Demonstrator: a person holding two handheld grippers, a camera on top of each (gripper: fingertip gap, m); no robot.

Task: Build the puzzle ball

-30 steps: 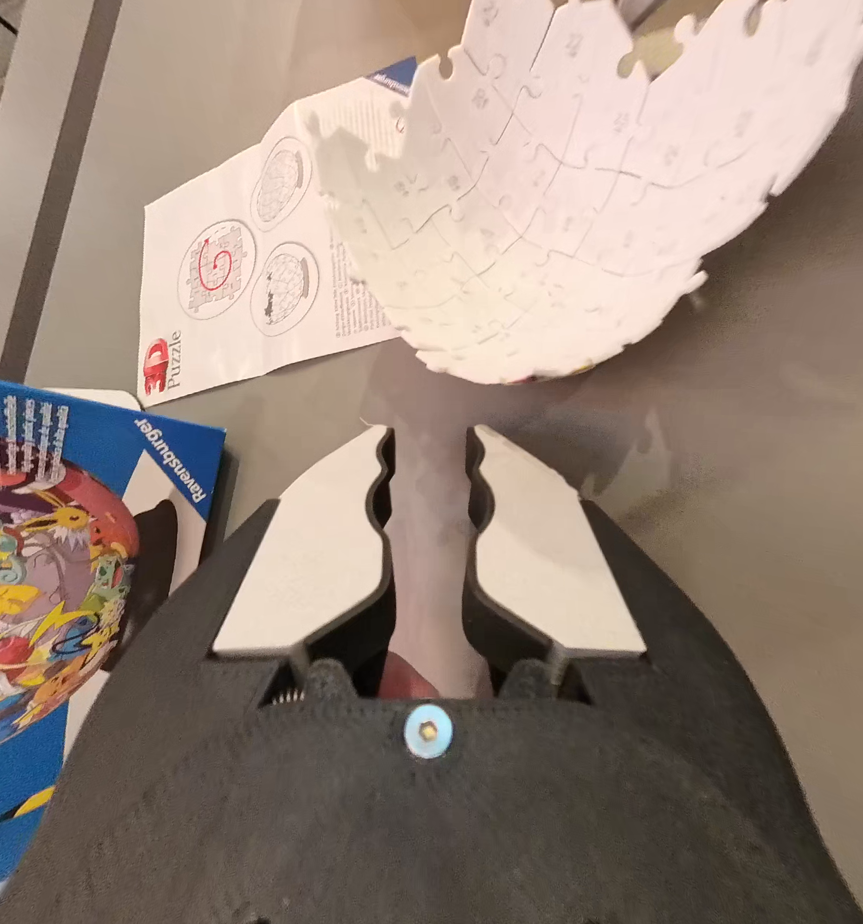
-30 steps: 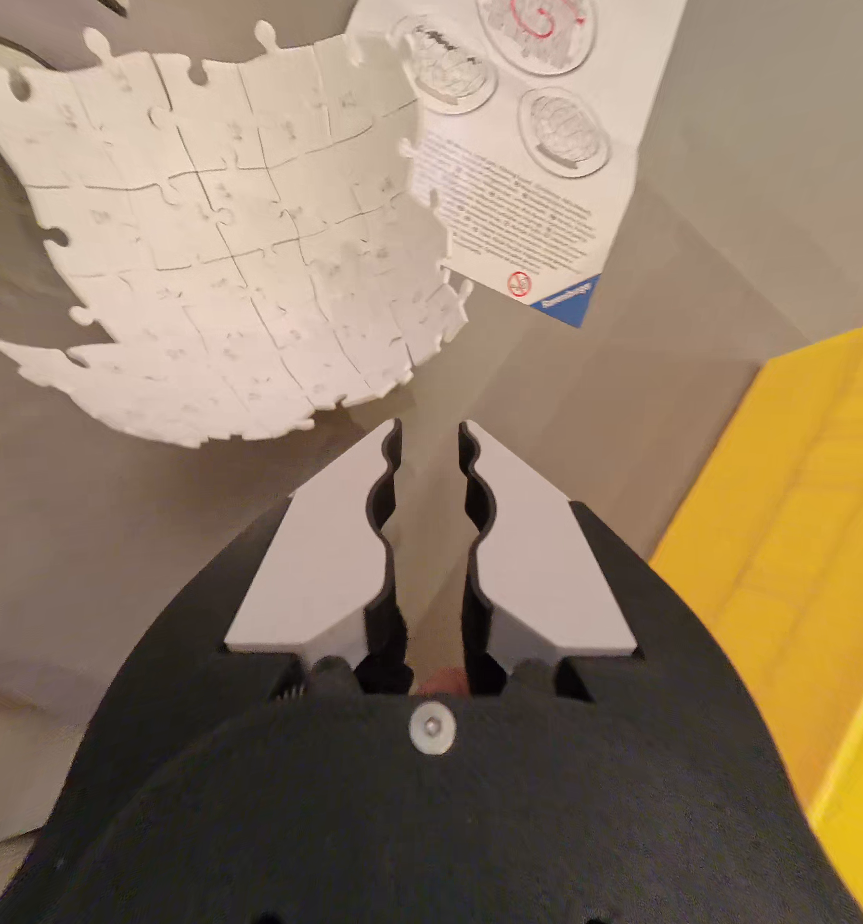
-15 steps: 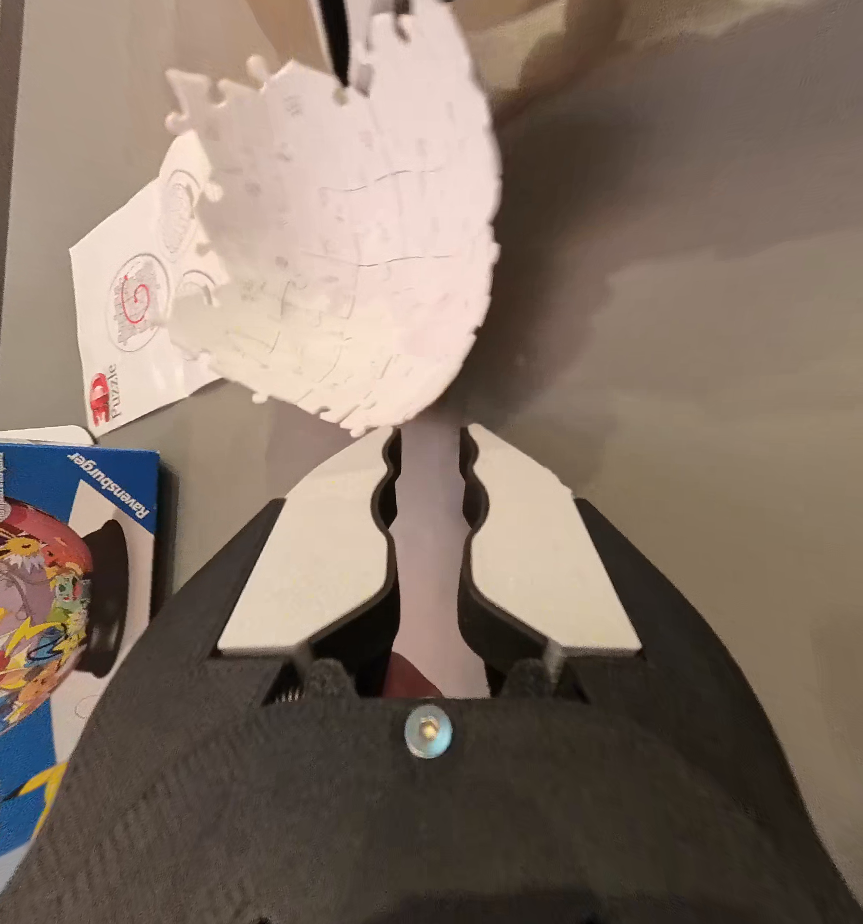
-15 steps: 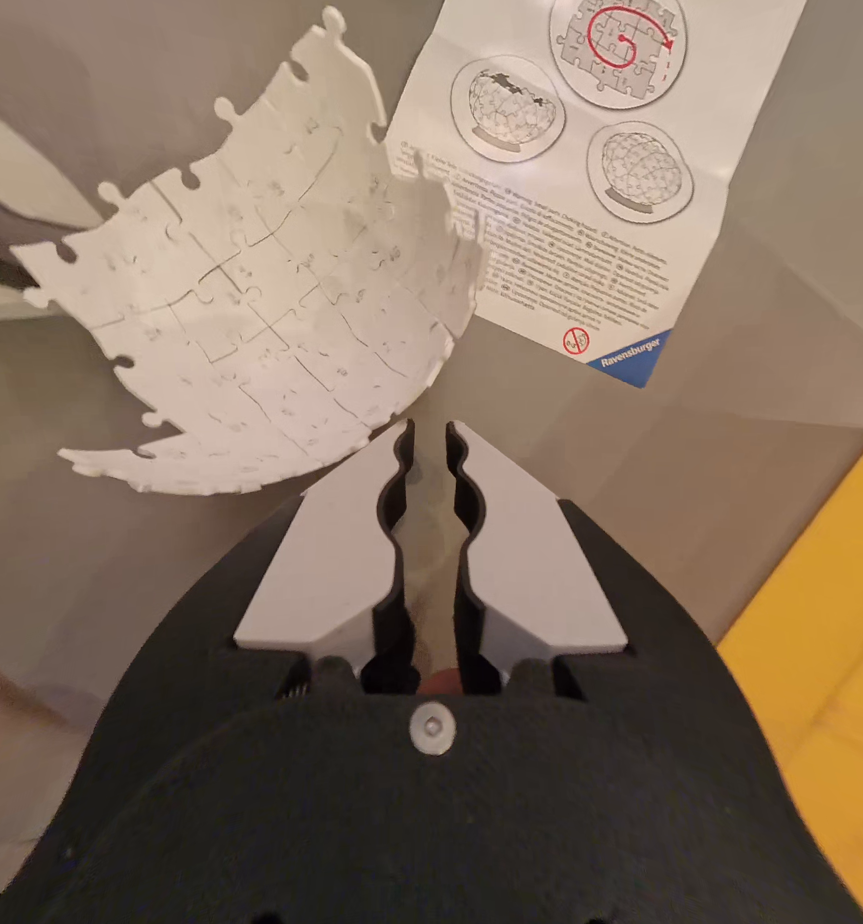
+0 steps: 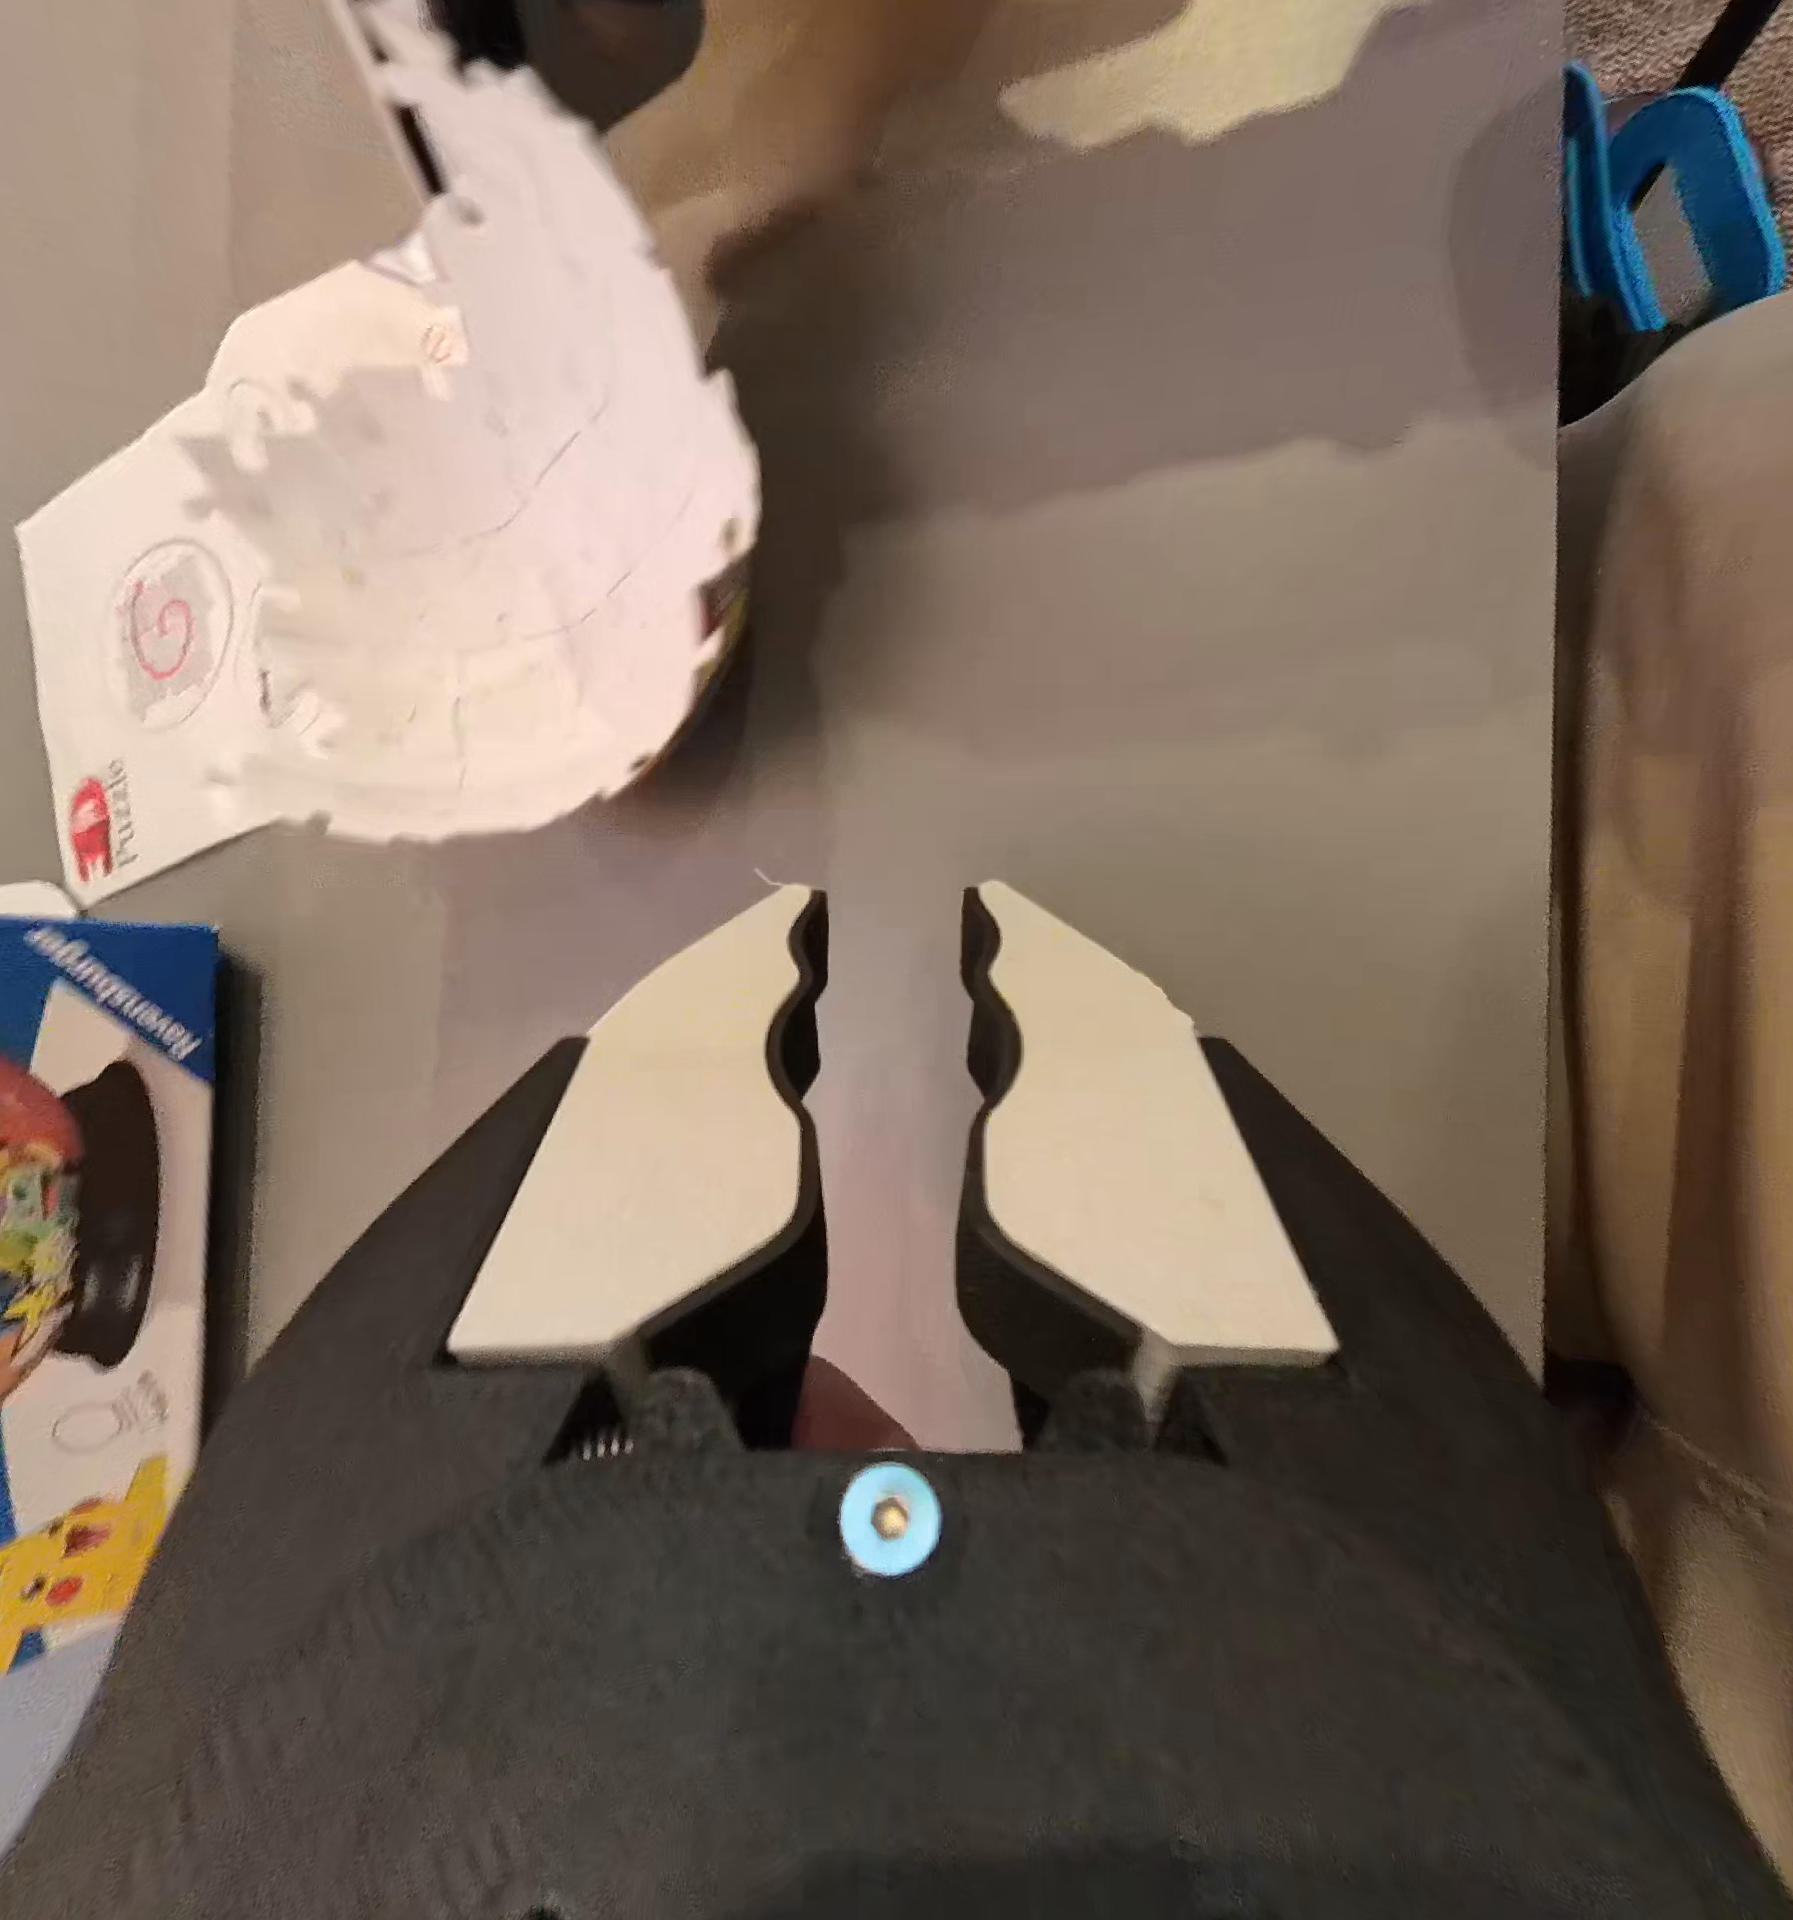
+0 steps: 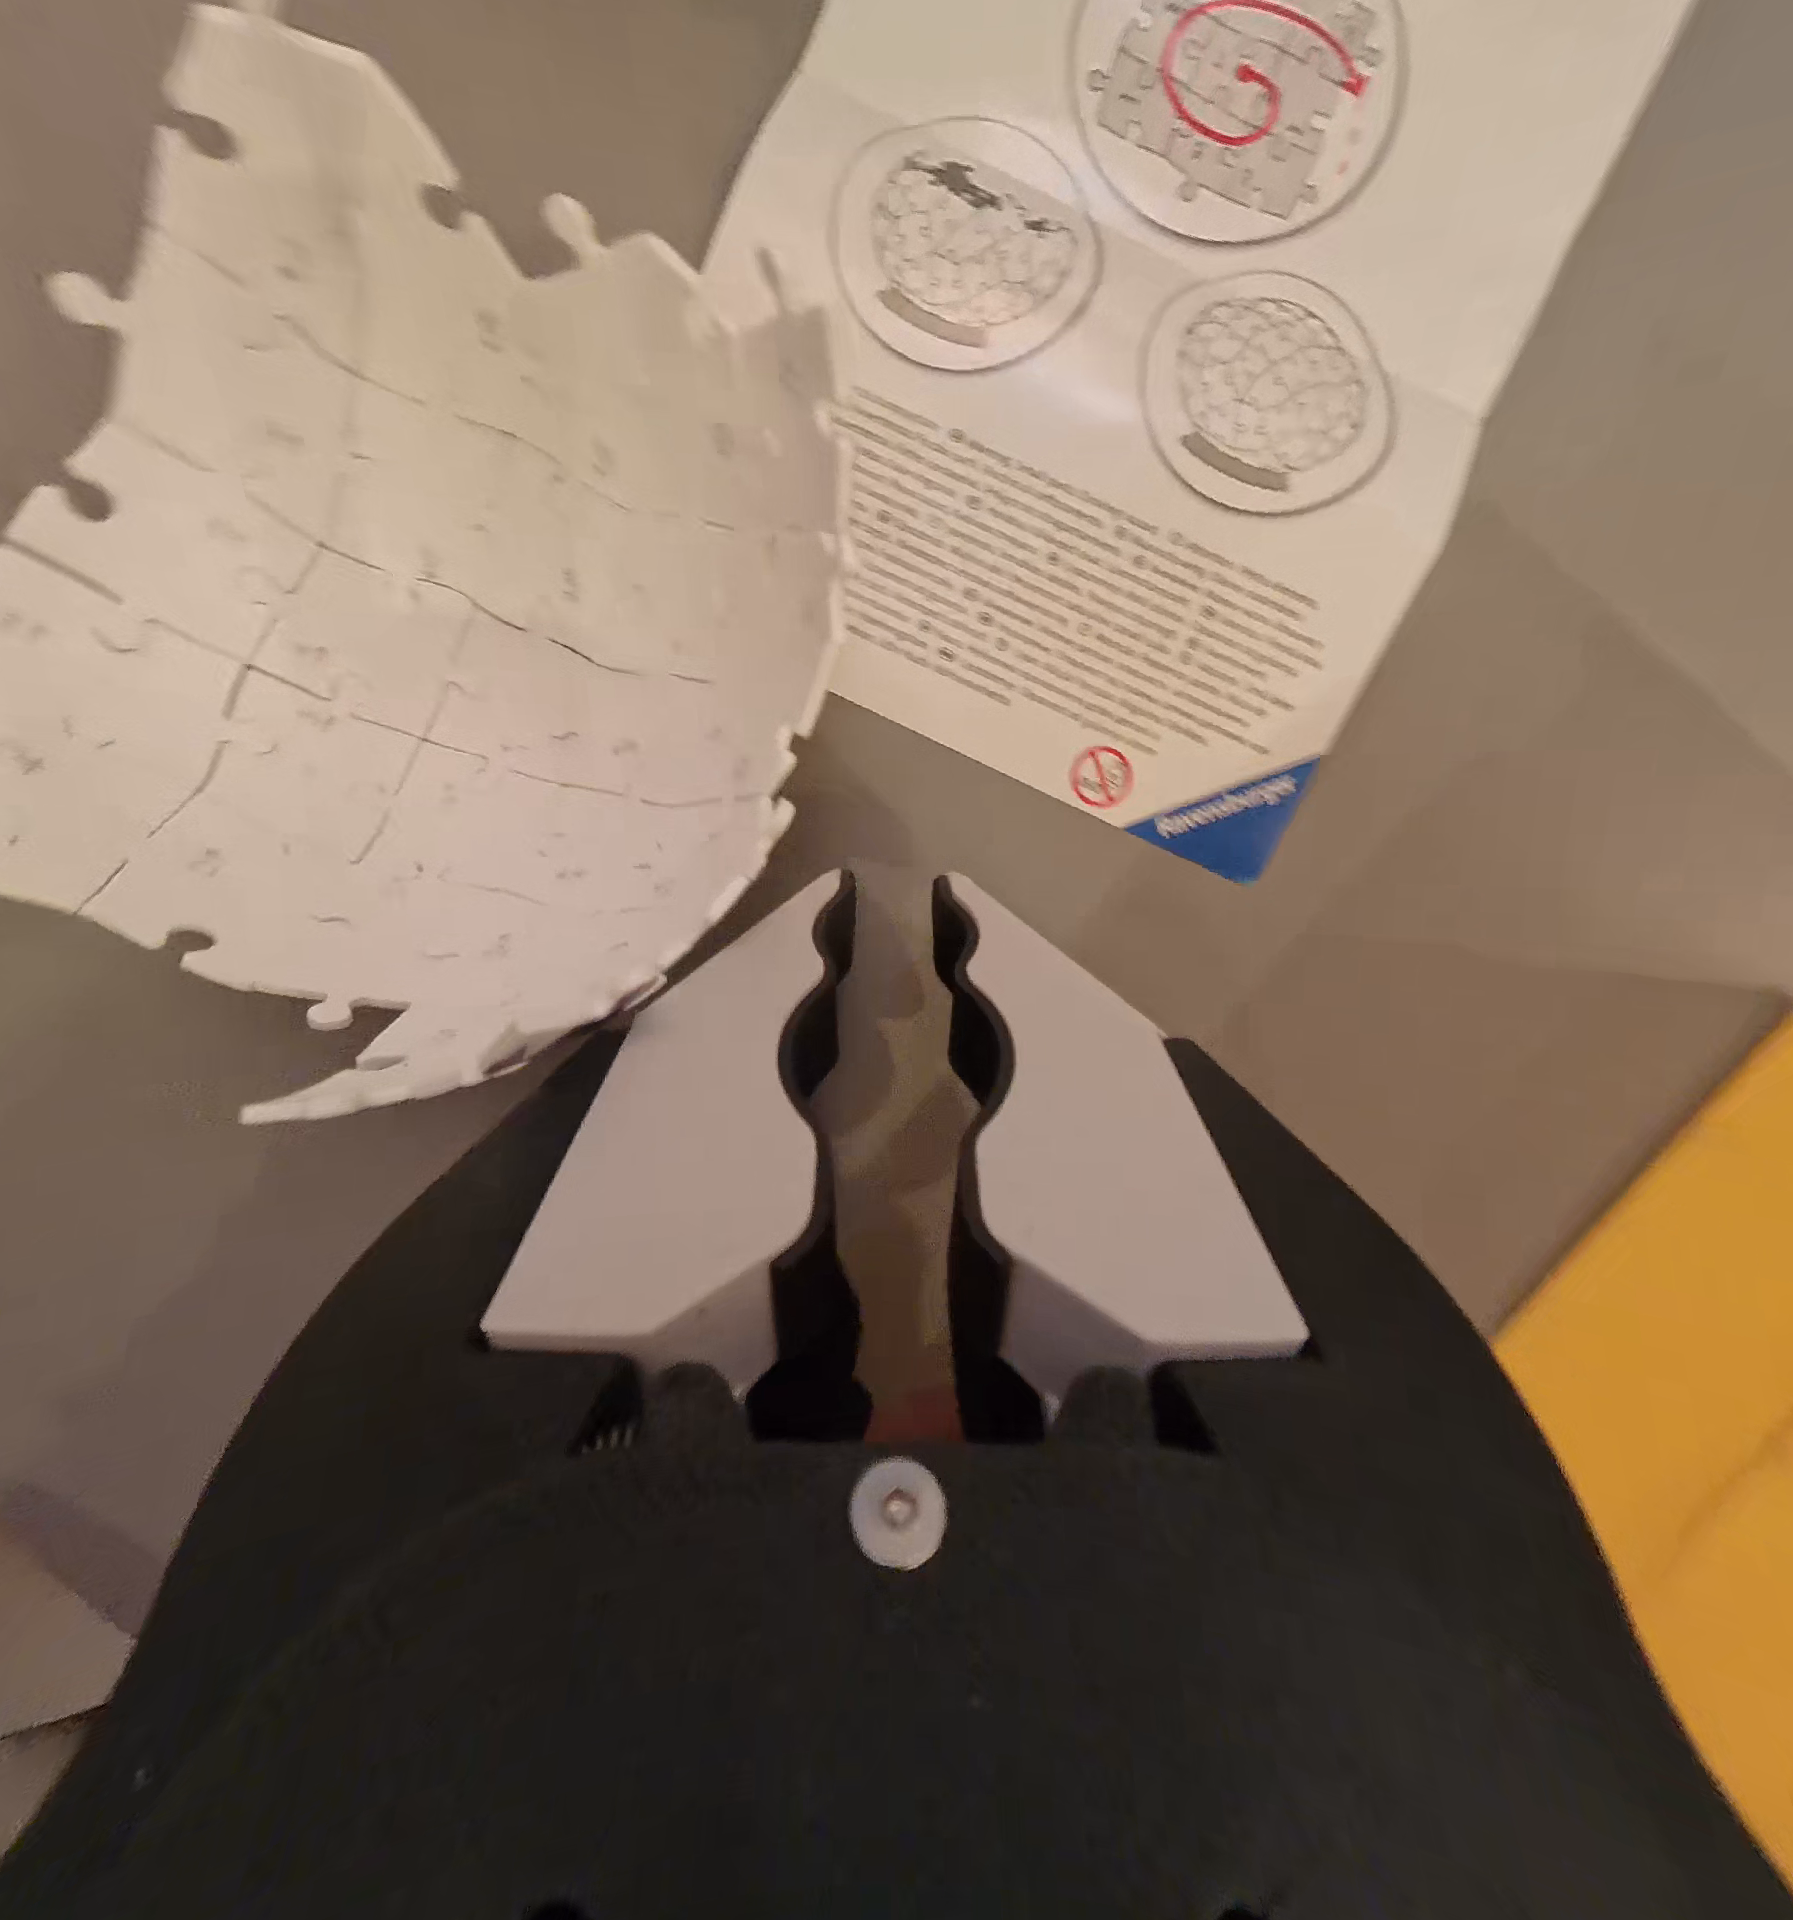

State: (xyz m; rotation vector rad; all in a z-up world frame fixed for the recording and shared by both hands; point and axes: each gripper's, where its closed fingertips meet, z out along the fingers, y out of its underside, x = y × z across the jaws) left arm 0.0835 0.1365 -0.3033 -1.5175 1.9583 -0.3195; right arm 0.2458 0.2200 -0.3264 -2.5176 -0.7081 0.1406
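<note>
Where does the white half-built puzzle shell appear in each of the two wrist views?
Left wrist view: the puzzle shell is at upper left, ahead and left of the open left gripper, overlapping the instruction sheet.
Right wrist view: it is at left, just beyond the open right gripper.
Shared landmark: the instruction sheet, to the shell's right there.

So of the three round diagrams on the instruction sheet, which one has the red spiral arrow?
On the instruction sheet, it is the flat-pieces diagram at the sheet's far end. The other two circles, nearer the right gripper's fingers, show grey ball drawings without red.
</note>
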